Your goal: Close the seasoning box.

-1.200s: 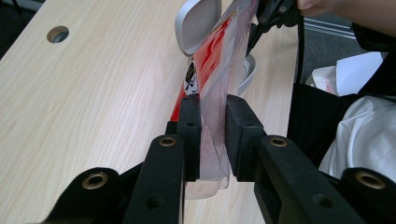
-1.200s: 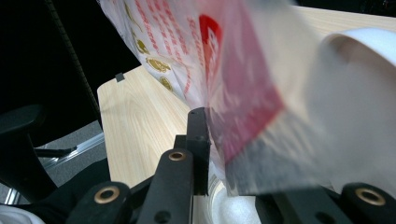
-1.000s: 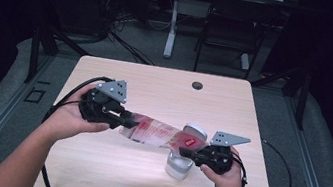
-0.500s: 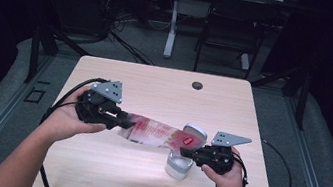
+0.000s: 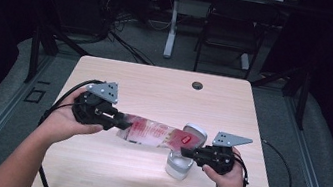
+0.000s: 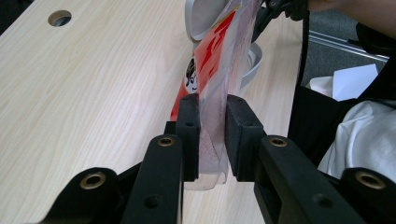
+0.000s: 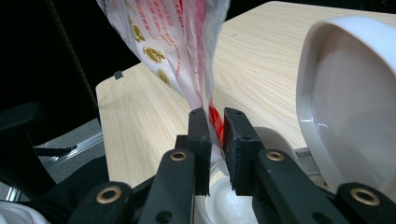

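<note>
Item: clear plastic bag (image 5: 158,133) with red print, held stretched between two grippers above the front half of a light wooden table (image 5: 155,89). Left gripper (image 5: 122,122): jaws narrowed and pressed on one end of the bag, the film seen pinched between both black pads (image 6: 189,135) in the left gripper view. Right gripper (image 5: 185,152): jaws have just been closing, with the other end of the bag between them; in the right gripper view the film is gripped between the pads (image 7: 233,140). Beneath that end a small white lidded bin (image 5: 179,164) is stood on the table, its round lid (image 5: 195,131) swung up and open, just behind the bag. A round cable hole (image 5: 197,85) is set near the far table edge, well apart from the bag.
</note>
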{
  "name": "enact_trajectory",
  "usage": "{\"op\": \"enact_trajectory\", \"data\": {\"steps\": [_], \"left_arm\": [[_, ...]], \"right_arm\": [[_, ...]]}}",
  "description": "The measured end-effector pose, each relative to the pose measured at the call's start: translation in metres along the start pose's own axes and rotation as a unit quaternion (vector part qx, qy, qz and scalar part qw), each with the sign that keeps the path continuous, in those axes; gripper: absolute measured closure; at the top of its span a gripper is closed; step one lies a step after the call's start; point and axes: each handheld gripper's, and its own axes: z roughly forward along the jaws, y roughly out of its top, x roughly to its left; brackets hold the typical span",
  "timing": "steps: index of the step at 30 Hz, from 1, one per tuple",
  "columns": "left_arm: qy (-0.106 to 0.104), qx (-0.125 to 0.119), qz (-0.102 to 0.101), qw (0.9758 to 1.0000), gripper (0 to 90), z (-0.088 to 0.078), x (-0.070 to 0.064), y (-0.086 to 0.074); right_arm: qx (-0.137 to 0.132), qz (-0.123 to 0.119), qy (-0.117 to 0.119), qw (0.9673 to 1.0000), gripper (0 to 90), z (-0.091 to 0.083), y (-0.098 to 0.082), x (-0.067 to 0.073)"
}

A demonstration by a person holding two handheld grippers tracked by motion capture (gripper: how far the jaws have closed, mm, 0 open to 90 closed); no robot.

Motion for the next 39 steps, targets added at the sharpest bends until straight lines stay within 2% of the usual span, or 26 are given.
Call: {"op": "enact_trajectory", "data": {"steps": [19,31,39], "left_arm": [[0.002,0.001,-0.010,0.9999,76.5,0.001,0.006,-0.015],[0.001,-0.002,-0.025,0.9997,75.5,0.004,0.008,-0.024],[0.011,0.005,-0.029,0.9995,73.4,0.006,0.009,-0.031]], "right_arm": [[0.002,-0.024,-0.009,0.9997,88.2,0.001,0.004,0.008],[0.005,-0.039,-0.020,0.9990,89.7,0.001,0.008,0.013],[0.012,-0.056,-0.026,0.9980,90.0,0.002,0.011,0.018]]}}
